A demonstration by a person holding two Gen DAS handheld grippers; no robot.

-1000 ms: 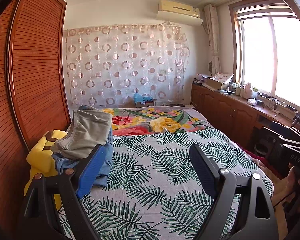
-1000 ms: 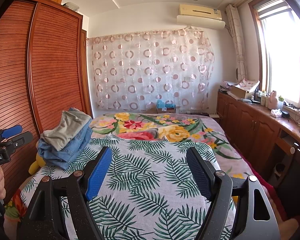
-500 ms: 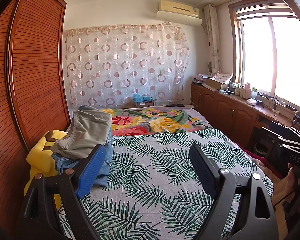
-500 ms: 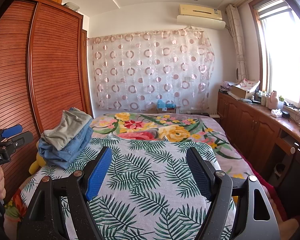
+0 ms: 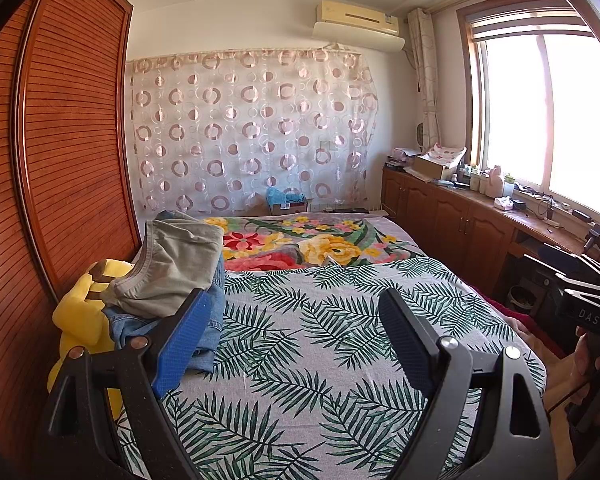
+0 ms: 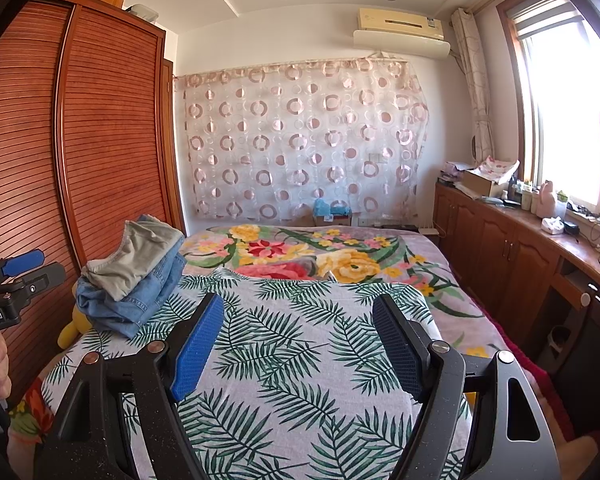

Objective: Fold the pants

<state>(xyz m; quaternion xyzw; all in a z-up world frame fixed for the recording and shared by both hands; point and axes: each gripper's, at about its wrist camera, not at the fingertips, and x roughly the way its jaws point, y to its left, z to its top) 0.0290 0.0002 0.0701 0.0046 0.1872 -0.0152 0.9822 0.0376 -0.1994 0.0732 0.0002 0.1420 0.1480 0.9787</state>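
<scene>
A pile of pants lies at the left side of the bed: khaki pants (image 5: 172, 264) on top of blue jeans (image 5: 208, 320). The pile also shows in the right wrist view, khaki pants (image 6: 136, 256) over jeans (image 6: 140, 300). My left gripper (image 5: 292, 320) is open and empty, held above the leaf-print bedspread (image 5: 320, 344), its left finger just in front of the jeans. My right gripper (image 6: 298, 328) is open and empty over the bedspread (image 6: 292, 344), to the right of the pile. The left gripper's body (image 6: 8, 288) shows at the right wrist view's left edge.
A yellow plush toy (image 5: 84, 320) sits under the pile beside the slatted wooden wardrobe (image 5: 52, 168). A floral blanket (image 5: 300, 244) covers the far half of the bed. A wooden cabinet counter (image 5: 480, 220) with clutter runs under the window on the right.
</scene>
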